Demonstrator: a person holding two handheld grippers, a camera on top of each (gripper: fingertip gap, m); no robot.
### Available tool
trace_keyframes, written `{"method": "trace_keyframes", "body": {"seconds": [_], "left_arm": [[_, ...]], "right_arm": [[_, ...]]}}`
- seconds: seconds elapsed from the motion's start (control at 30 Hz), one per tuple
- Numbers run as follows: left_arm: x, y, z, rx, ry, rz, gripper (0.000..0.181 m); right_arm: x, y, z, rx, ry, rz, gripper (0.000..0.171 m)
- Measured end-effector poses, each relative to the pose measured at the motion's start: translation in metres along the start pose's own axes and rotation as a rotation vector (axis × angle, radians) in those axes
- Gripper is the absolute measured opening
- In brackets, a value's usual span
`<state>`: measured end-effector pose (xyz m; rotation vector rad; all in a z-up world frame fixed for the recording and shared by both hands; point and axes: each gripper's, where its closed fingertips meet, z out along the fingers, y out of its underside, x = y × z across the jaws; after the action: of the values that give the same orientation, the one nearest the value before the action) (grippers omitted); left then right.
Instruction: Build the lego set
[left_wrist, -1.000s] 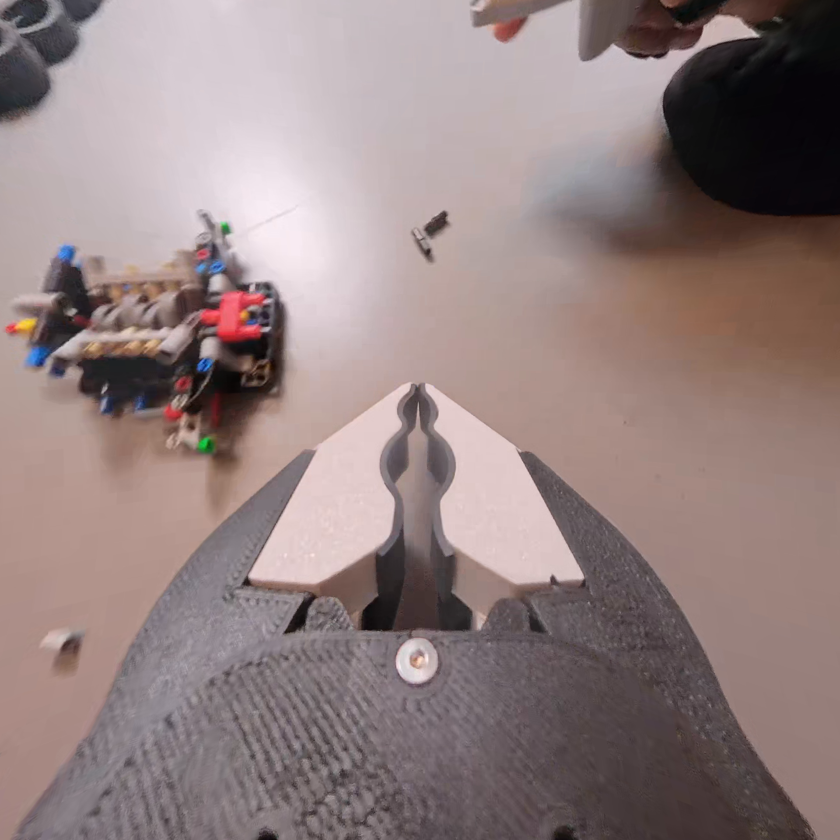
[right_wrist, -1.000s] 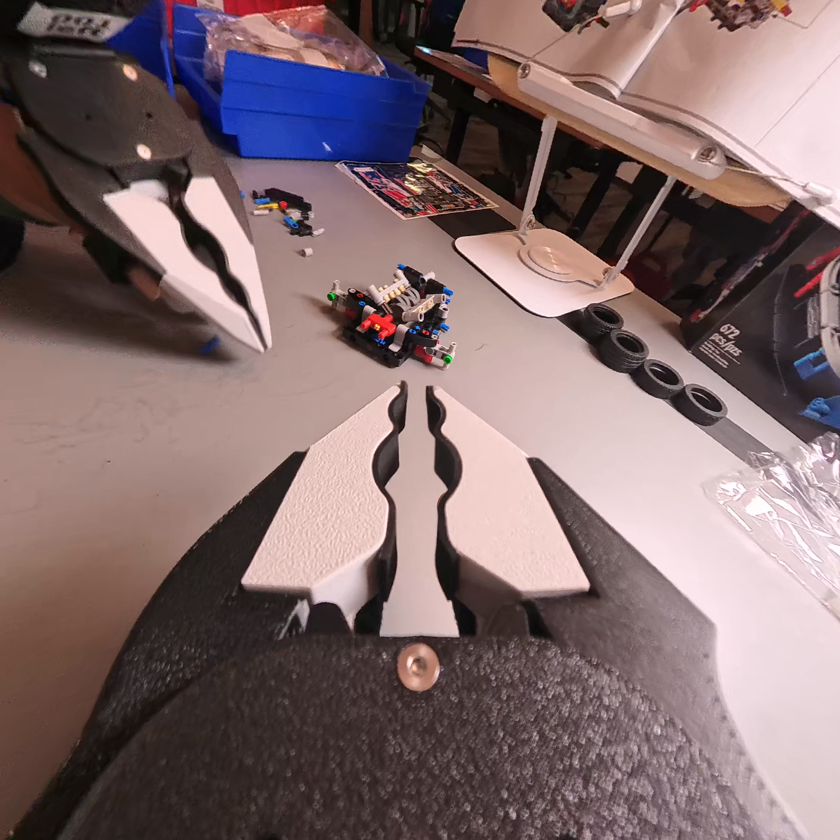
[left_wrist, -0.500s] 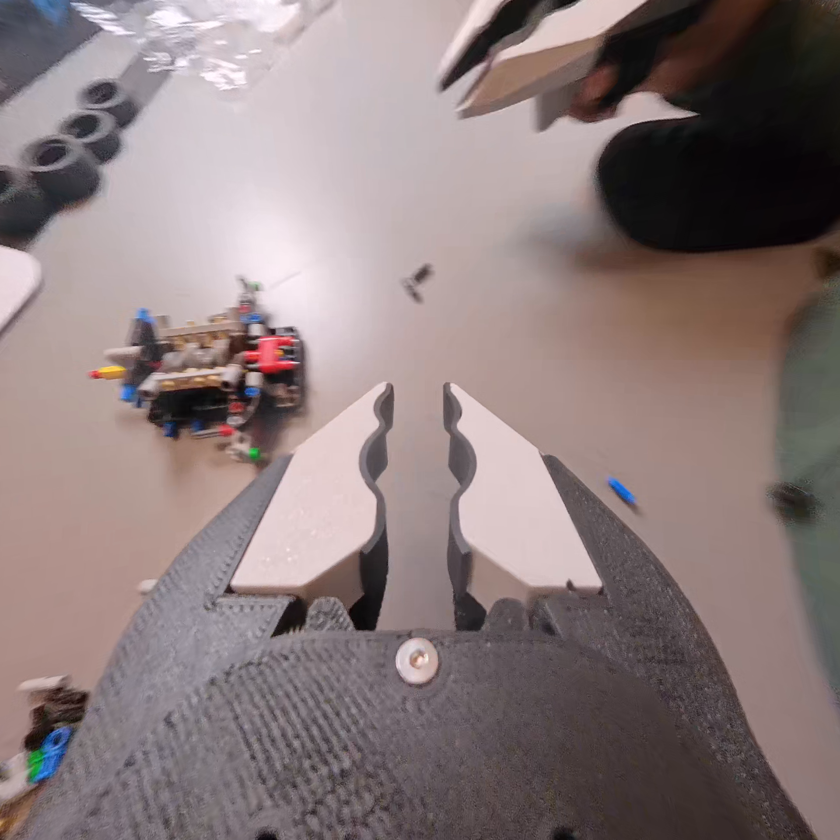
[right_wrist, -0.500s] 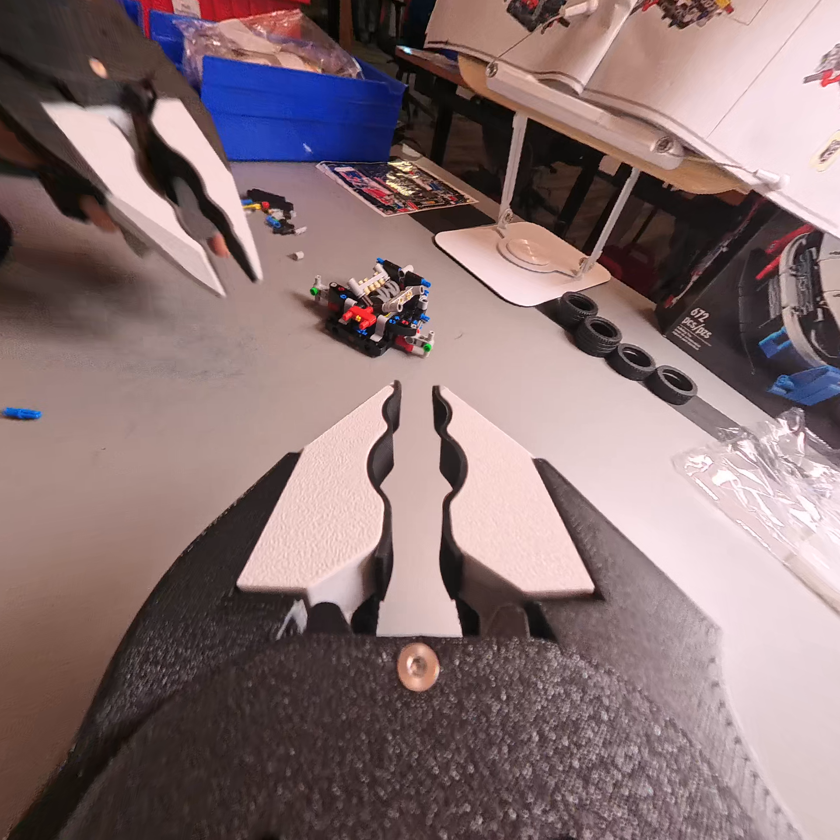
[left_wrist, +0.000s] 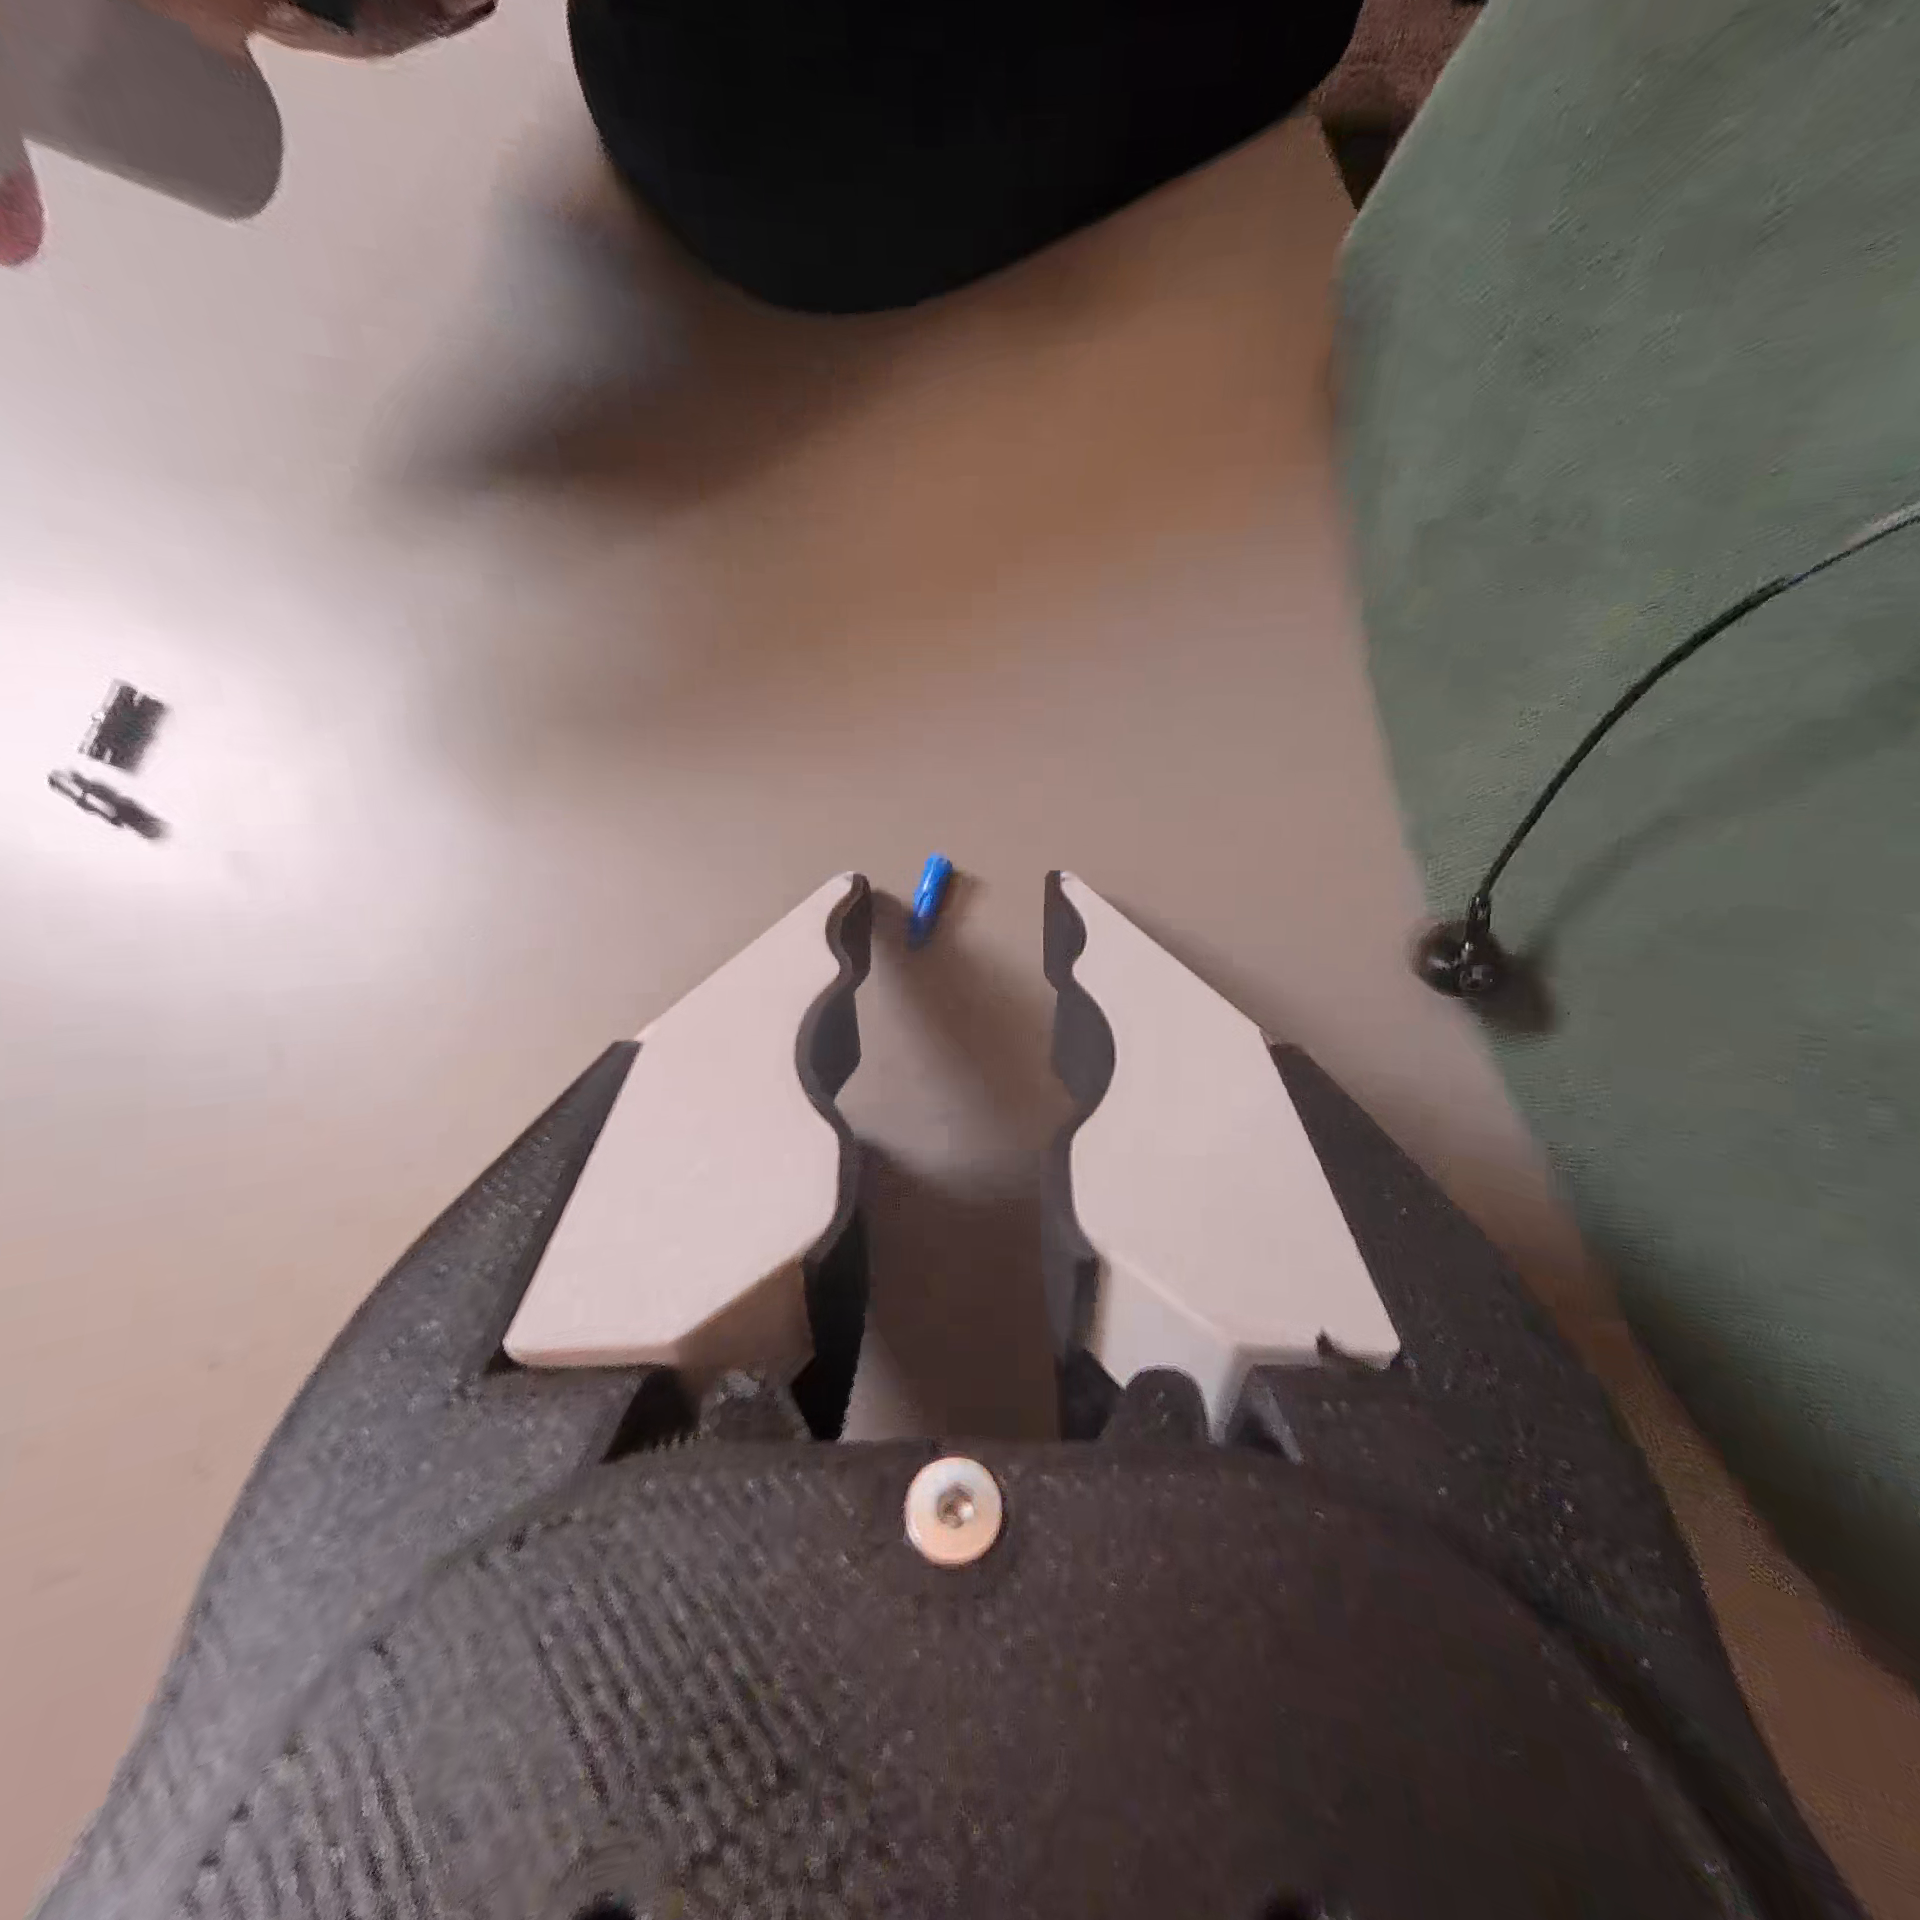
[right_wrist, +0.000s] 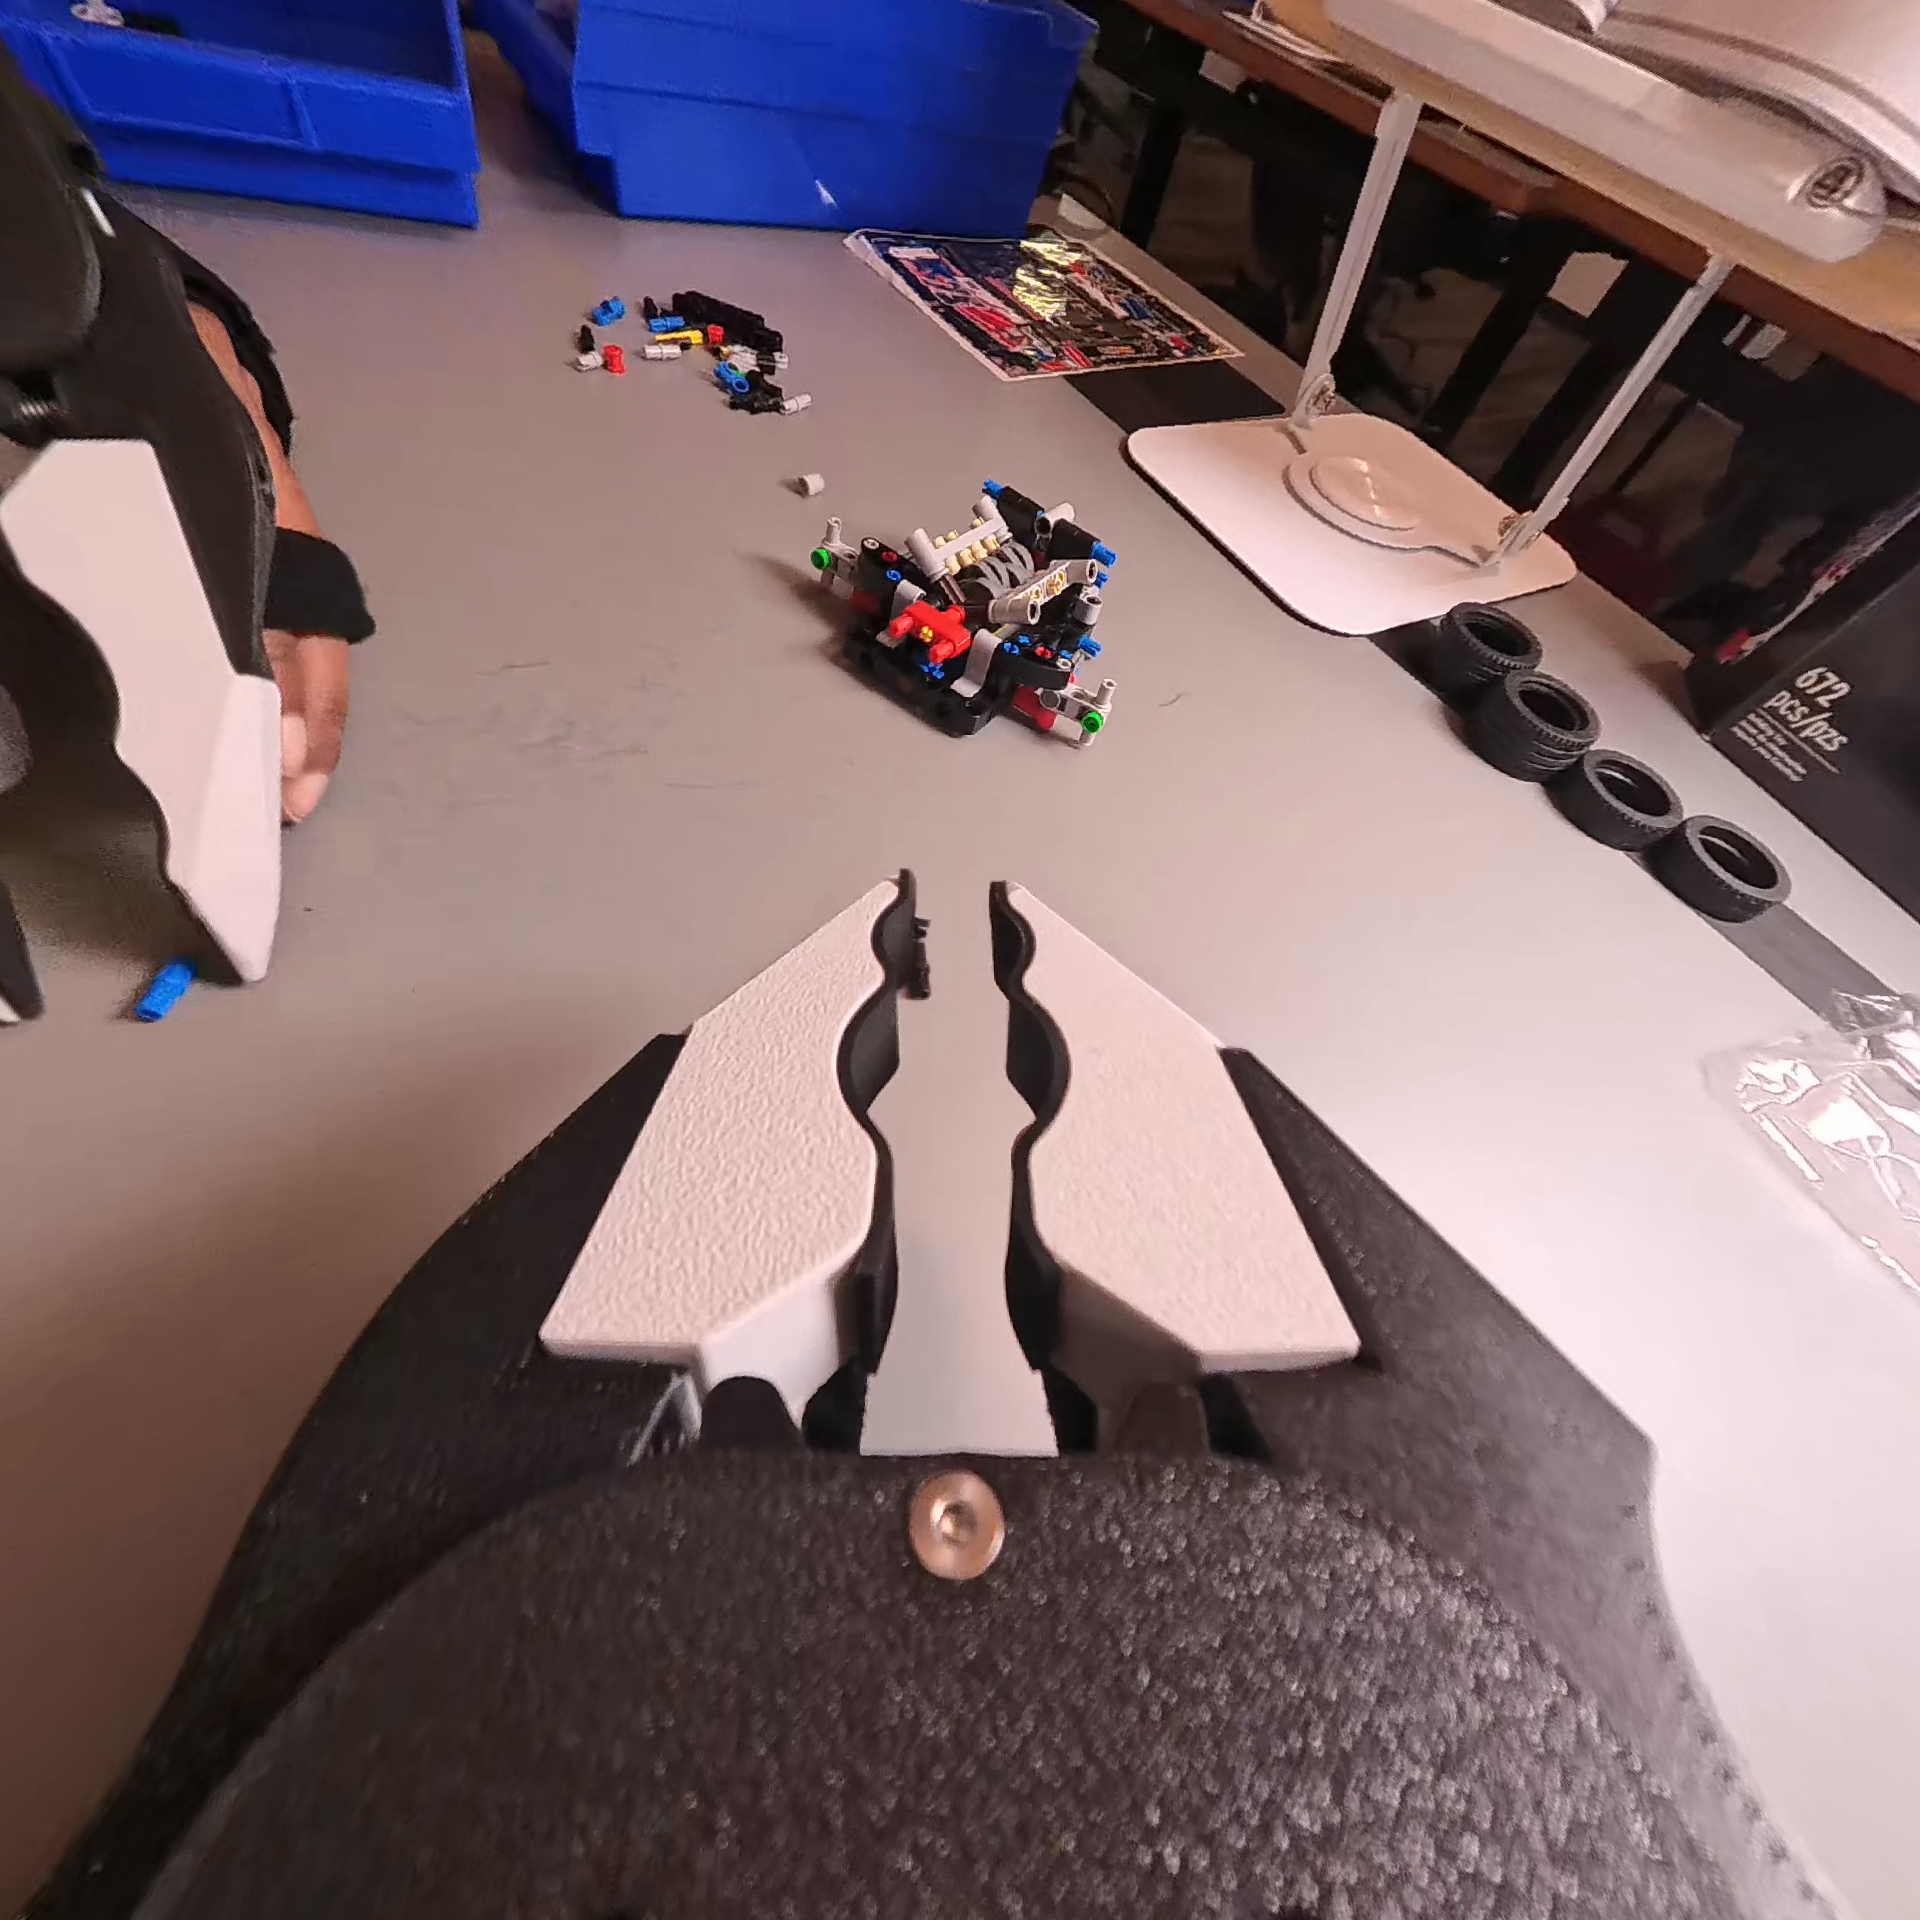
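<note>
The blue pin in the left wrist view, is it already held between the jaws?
No, the blue pin lies on the table between the open tips, touching neither.

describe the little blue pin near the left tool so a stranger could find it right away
On the grey table, look away from the half-built lego model toward the left tool. The blue pin lies alone between its open tips, the only loose blue piece there.

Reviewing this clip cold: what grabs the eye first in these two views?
The open left gripper poised over a small blue pin lying on the table between its fingertips. Farther off in the right wrist view, the colourful half-built lego model sits mid-table, four black tyres lined up to its right.
</note>
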<state>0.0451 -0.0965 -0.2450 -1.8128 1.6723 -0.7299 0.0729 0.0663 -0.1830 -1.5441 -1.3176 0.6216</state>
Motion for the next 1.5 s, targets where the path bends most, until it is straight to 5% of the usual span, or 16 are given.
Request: {"method": "trace_keyframes", "body": {"seconds": [0.1, 0.2, 0.4, 0.67, 0.9, 1.37, 1.5], "left_arm": [[-0.003, 0.000, 0.002, 0.000, -0.006, 0.002, 0.009], [-0.008, 0.000, 0.002, -0.010, -0.025, -0.008, 0.004], [-0.024, 0.003, -0.003, 0.012, -0.052, -0.048, 0.004], [-0.103, 0.024, -0.039, 0.065, -0.337, -0.177, 0.004], [-0.126, 0.008, -0.047, 0.046, -0.458, -0.162, 0.004], [-0.165, 0.002, -0.002, -0.021, -0.381, -0.218, 0.004], [-0.167, 0.001, -0.012, -0.008, -0.423, -0.206, 0.028]], "right_arm": [[0.005, 0.001, -0.002, 0.002, 0.019, 0.004, 0.012], [0.006, 0.001, -0.001, 0.001, 0.016, 0.002, 0.012], [0.010, 0.000, 0.000, 0.001, 0.031, -0.015, 0.012], [0.025, -0.008, -0.006, 0.021, 0.114, -0.055, 0.012], [0.030, -0.004, -0.007, 0.021, 0.127, -0.023, 0.013], [0.028, 0.012, 0.017, -0.043, 0.049, -0.012, 0.017], [0.011, 0.012, 0.018, -0.043, 0.024, -0.035, 0.018]]}}
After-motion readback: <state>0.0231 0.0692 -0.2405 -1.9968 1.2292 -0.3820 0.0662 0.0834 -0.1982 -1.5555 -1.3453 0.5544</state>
